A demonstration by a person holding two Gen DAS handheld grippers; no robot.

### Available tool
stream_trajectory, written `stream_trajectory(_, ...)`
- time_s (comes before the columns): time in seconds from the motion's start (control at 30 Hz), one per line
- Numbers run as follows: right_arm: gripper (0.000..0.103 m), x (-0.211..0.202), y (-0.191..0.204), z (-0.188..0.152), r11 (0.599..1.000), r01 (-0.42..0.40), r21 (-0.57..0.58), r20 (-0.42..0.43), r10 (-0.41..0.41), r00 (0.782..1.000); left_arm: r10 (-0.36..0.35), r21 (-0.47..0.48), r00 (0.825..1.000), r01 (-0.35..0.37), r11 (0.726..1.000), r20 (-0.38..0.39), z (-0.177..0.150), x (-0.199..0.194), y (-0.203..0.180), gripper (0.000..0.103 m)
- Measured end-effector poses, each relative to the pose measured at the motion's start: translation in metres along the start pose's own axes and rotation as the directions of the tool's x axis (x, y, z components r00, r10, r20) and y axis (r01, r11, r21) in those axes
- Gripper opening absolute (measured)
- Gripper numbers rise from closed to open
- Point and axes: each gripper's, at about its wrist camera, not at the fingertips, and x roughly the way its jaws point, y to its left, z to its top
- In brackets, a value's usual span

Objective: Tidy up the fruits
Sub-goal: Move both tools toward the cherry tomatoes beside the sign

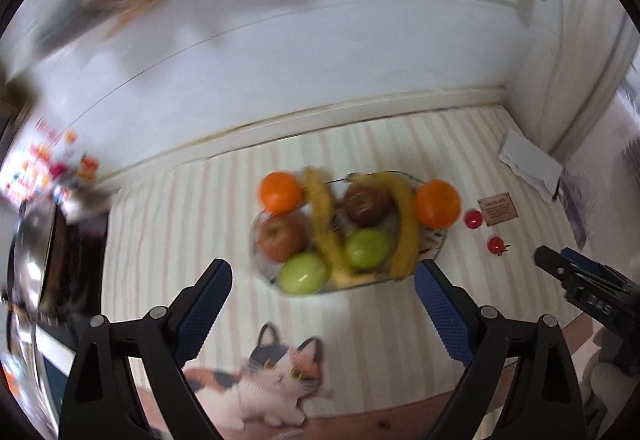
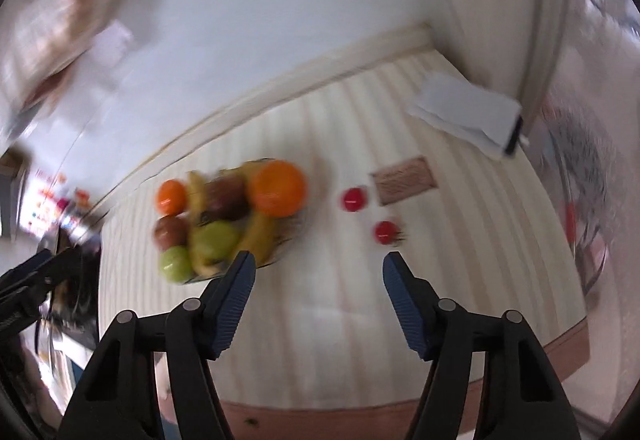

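So the fruit bowl (image 1: 434, 240) is already loaded: two oranges, two reddish apples, two green apples and a couple of bananas, with the bananas' long axes running roughly front to back across the bowl. What's left out, I'd say, are the two small red fruits sitting on the striped tablecloth (image 2: 320, 300) to the right of the bowl, a near one (image 2: 385, 232) and a far one (image 2: 353, 199) just beside a little brown card (image 2: 403, 180). The key thing is that the near one sits just ahead of the right gripper (image 2: 319, 266), a bit off toward its right finger, so the right hand looks like the obvious pick for it; the left gripper (image 1: 323, 275) is parked right in front of the bowl with the red ones well off to its right. Both grippers have their jaws spread wide and neither is holding anything. The left view shows the whole bowl layout and the right gripper poking in at the edge, plus a cat print on the cloth; the right view is blurrier on the bowl but lines up the small fruits way better.
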Motion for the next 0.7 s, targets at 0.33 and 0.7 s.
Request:
stream_trajectory(0.33, 0.051, 0.103, -0.040, 0.020, 1.000, -0.005, -0.007, -0.046, 0.004, 0.999, -0.021, 0.401, 0.996, 0.054, 0.914, -0.087, 0.089, 0.090, -0.123, 0.093)
stream_trajectory(0.7, 0.029, 0.137, -0.035, 0.006, 0.991, 0.066, -0.117, -0.011, -0.068, 0.998, 0.044, 0.580, 0.895, 0.250, 0.775, -0.445, 0.110, 0.192, -0.217, 0.078)
